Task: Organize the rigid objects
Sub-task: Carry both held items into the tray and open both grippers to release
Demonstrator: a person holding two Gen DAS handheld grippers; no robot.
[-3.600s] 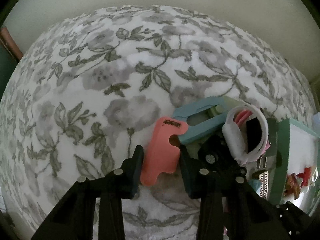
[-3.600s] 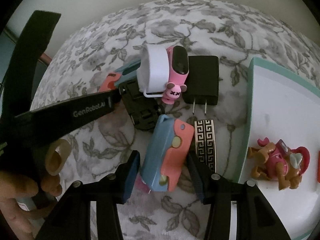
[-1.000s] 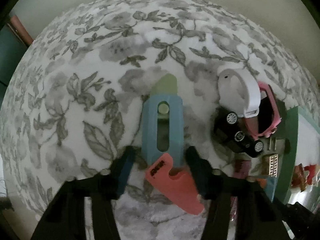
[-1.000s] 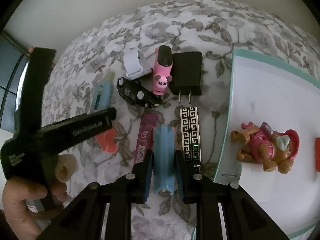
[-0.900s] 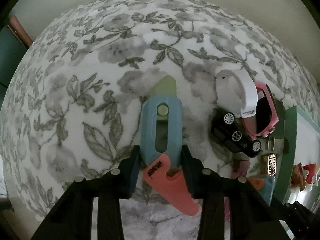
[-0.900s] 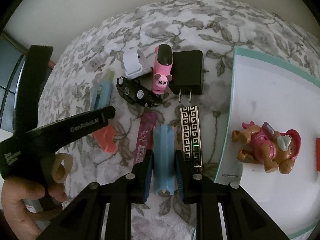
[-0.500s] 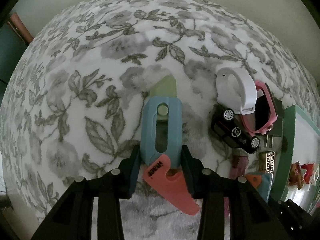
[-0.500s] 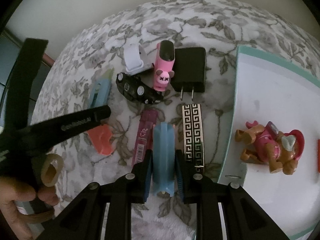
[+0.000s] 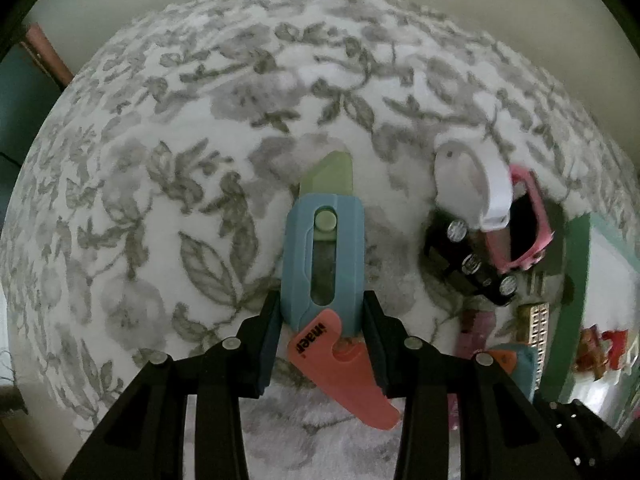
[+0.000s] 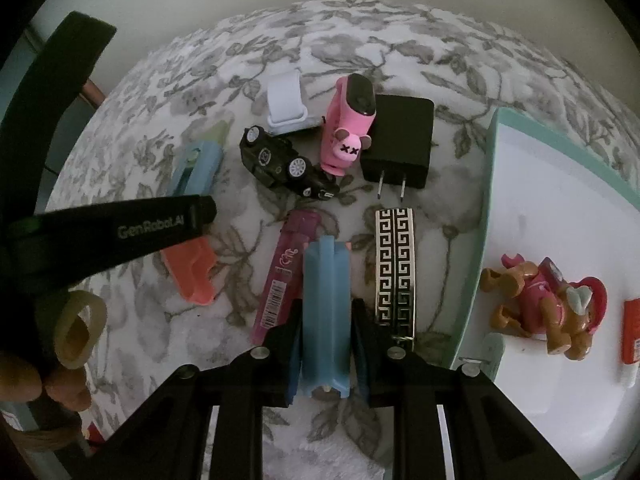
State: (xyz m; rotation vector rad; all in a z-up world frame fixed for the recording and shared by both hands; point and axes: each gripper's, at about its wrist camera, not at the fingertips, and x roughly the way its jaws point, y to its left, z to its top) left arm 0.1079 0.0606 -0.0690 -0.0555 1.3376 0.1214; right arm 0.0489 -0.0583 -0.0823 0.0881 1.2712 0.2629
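Now the left gripper [image 9: 320, 320] is clamped on the blue knife [image 9: 322, 256], its green blade pointing to 12 o'clock over the floral cloth [image 9: 160, 160]. Right gripper [image 10: 326, 340] pinches a blue case [image 10: 325, 312] edge-up, between a pink pack [image 10: 282, 276] at 9 o'clock and a patterned bar [image 10: 395, 268] at 3 o'clock, the tray [image 10: 486, 208] further right

blue cutter [image 9: 322, 258], grey floral cloth [image 9: 160, 184]

Both wrist views look steeply down, close, sharing the seemingly blurred toy car [image 9: 474, 266] [image 10: 282, 162].
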